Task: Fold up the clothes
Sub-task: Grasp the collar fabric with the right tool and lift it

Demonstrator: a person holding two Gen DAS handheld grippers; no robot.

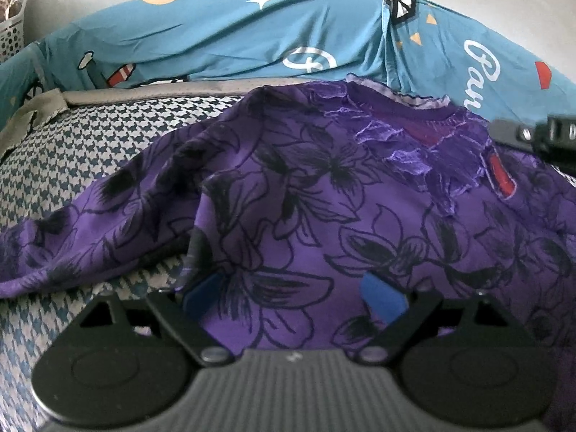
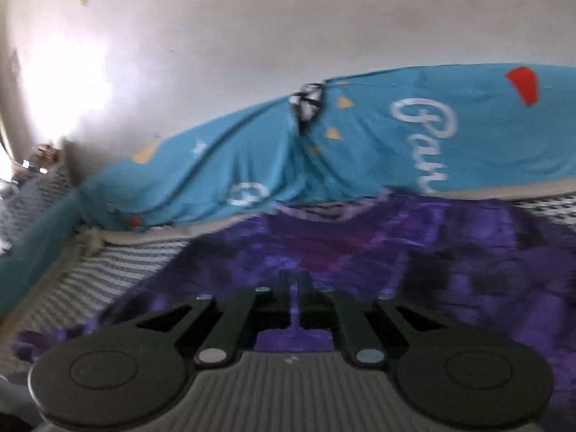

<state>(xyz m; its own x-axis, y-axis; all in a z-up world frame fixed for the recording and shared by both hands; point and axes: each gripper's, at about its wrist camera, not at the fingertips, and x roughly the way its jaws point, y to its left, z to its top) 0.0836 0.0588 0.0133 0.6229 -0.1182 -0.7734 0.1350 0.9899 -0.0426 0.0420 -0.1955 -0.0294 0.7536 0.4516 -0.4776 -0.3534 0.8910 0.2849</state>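
Observation:
A purple garment [image 1: 324,194] with black flower outlines and a ruffled neckline lies spread on the bed, one sleeve trailing to the left. My left gripper [image 1: 293,297] is open low over its near part, and fabric lies between the blue pads [image 1: 385,298] and drapes over the left one. In the right wrist view the same purple garment [image 2: 396,252] is blurred. My right gripper [image 2: 297,295] hovers over it, fingers together with only a thin slit between them. The right gripper [image 1: 540,136] also shows at the right edge of the left wrist view, near the neckline.
The bed cover [image 1: 108,133] has a houndstooth check. A teal printed sheet [image 1: 234,32] bunches along the far side against a white wall [image 2: 252,36]. A white perforated basket [image 1: 10,36] stands at the far left.

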